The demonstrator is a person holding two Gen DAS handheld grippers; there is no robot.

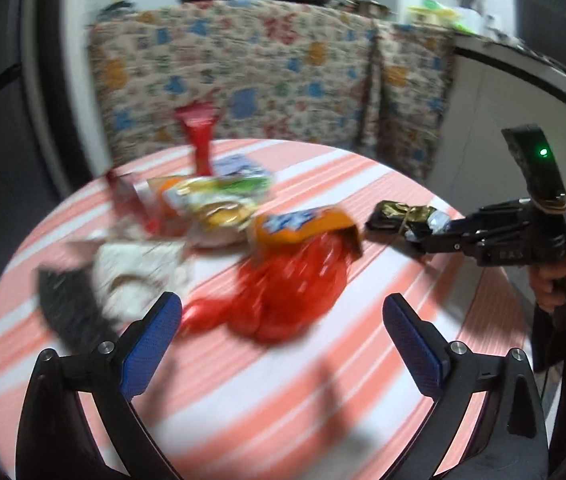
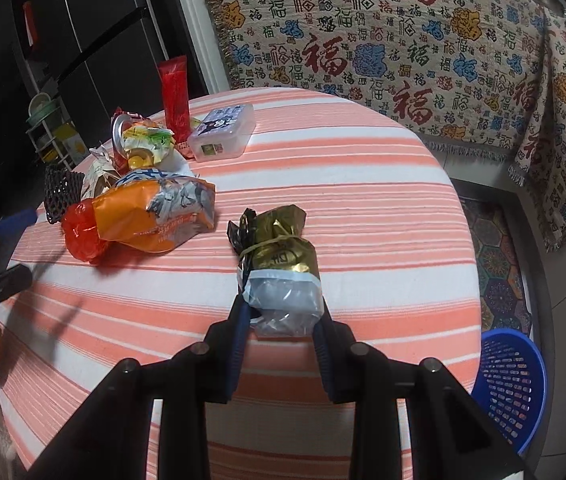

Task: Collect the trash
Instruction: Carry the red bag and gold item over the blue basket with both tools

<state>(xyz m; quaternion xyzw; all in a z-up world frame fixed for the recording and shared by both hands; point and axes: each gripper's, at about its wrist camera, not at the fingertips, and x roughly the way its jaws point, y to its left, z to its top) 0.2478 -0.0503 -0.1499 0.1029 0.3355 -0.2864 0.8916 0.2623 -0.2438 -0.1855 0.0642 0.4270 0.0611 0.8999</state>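
A round table with a pink-and-white striped cloth holds a pile of trash. My right gripper is shut on a gold-and-clear wrapped packet tied with a rubber band, resting on the cloth; it also shows in the left wrist view at the right gripper's tip. My left gripper is open and empty, just short of a red plastic bag that lies with an orange snack bag. The orange bag lies left of the packet.
More wrappers, a red tube, a clear plastic box and a black mesh piece lie at the table's far left. A blue basket stands on the floor to the right. A patterned blanket hangs behind.
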